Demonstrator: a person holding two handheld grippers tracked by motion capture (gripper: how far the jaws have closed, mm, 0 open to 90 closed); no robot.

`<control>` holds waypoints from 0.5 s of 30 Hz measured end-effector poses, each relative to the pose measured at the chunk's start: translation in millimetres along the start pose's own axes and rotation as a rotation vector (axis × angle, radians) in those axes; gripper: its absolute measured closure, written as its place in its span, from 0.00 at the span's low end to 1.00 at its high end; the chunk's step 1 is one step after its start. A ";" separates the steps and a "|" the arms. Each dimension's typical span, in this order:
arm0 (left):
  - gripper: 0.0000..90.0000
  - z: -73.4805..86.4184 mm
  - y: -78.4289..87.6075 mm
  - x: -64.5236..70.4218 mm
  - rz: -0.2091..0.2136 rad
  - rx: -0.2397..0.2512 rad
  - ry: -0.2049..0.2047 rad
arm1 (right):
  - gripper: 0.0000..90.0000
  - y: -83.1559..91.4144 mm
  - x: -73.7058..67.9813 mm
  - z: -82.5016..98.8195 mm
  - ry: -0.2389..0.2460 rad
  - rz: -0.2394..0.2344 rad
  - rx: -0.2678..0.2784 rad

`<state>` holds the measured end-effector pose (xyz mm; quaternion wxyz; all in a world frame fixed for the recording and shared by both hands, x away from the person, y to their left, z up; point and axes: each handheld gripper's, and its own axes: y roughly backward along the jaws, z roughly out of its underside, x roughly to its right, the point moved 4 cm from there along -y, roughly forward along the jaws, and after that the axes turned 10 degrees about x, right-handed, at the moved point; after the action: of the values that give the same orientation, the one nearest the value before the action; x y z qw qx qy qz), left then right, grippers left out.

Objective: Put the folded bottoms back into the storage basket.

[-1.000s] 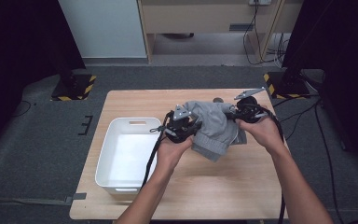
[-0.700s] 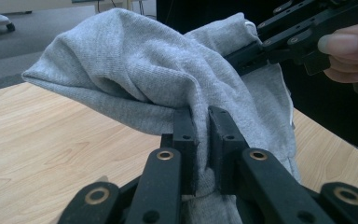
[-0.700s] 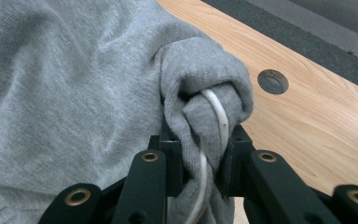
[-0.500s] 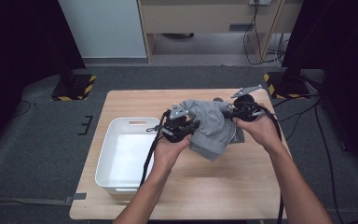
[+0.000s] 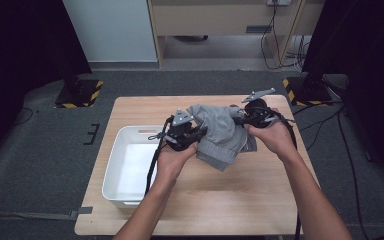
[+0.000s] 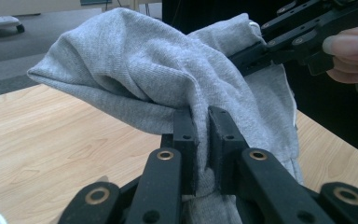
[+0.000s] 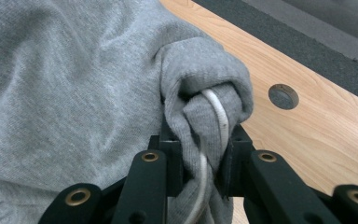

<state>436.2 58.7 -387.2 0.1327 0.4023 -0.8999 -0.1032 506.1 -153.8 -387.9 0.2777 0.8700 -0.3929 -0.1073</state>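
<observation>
On the left of the desk (image 5: pixel 260 200) sits a white tub (image 5: pixel 117 172), just outside the left gripper (image 5: pixel 192 136). That gripper's jaws are nearly shut, pinching a fold of the grey garment (image 5: pixel 222 135); in the left gripper view the cloth (image 6: pixel 158 74) is squeezed thin between the two black jaws and drapes away above and beyond them. The garment hangs between the two grippers, lifted off the desk at its upper edge while its lower part appears to rest on the wood below the jaws. On the right, the right gripper (image 5: pixel 244 117) has its jaws closed almost as far on a thicker bunched roll of cloth (image 7: pixel 200 93) with a white drawstring (image 7: pixel 216 116) caught in it. The garment looks soft, light and limp, likely to sag and slide wherever it is unsupported. Thick hems or bunched edges probably give the surest hold; a thin single layer could slip.
</observation>
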 end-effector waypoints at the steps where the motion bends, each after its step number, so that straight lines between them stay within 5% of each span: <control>1: 0.91 -0.2 0.3 -1.2 -0.004 0.002 0.002 | 0.84 -0.3 -0.8 -0.9 -0.001 -0.001 -0.001; 15: 0.91 -2.9 10.7 -12.3 -0.017 0.007 0.010 | 0.84 -6.2 -11.6 -15.9 0.017 -0.002 -0.008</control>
<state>437.5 74.8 -383.3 0.1349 0.4112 -0.8960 -0.0991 508.7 -135.6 -378.8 0.2843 0.8702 -0.3895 -0.1015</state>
